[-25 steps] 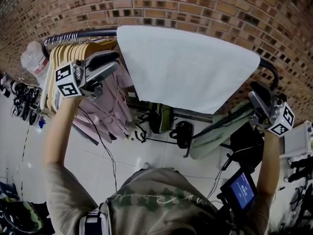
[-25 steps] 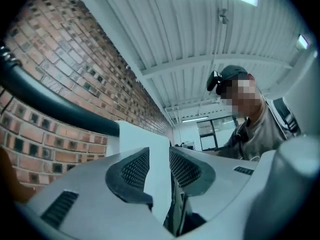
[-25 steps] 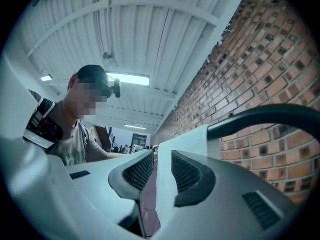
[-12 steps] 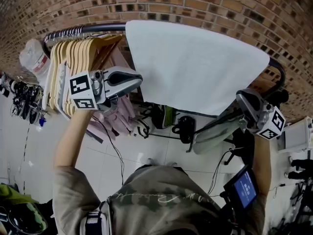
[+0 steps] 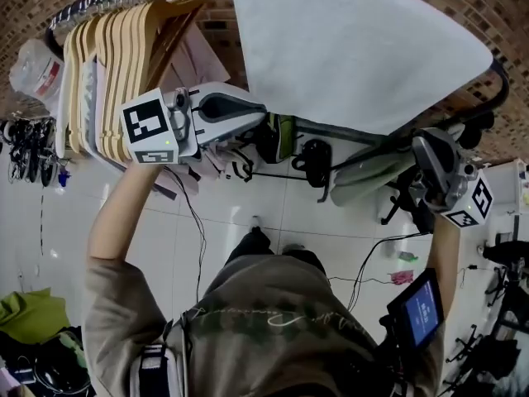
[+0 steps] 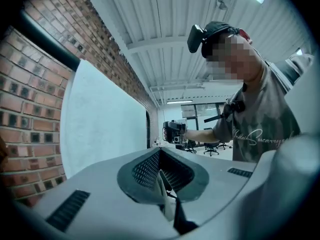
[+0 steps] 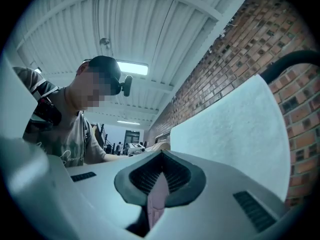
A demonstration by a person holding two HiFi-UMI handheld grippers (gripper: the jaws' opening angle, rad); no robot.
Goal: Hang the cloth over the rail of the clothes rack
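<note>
hanging looks as good as done: the white cloth (image 5: 355,48) lies draped over the rail (image 5: 498,79) of the clothes rack. it is spread wide, with its lower edge loose in front of the brick wall (image 5: 496,7), just to the right of the row of wooden hangers (image 5: 107,64).

you hold nothing. your left tongs (image 5: 261,119) are pressed together with no fabric between them, and they sit below the cloth's lower left corner, close to the hangers but apart from the cloth. your right tongs (image 5: 419,145) are pressed together and empty too, below the cloth's lower right edge and near the dark bend of the rail. each gripper view shows the cloth as a flat pale sheet off to the side, not in the grip.

so the step in hand reads as letting go and coming away. the next move, as i judge it, asks little of you: draw both hands back toward your body and clear of the rack. keep the left one from knocking the hangers and the right one from brushing the hem.

from the head view the cloth seems to hang lower on the right than on the left, though the wide lens may be bending that. if you want it evened out, you must spread the tongs before you reach for an edge. tug gently, because a pull along the rail could slide the whole cloth off.
</note>
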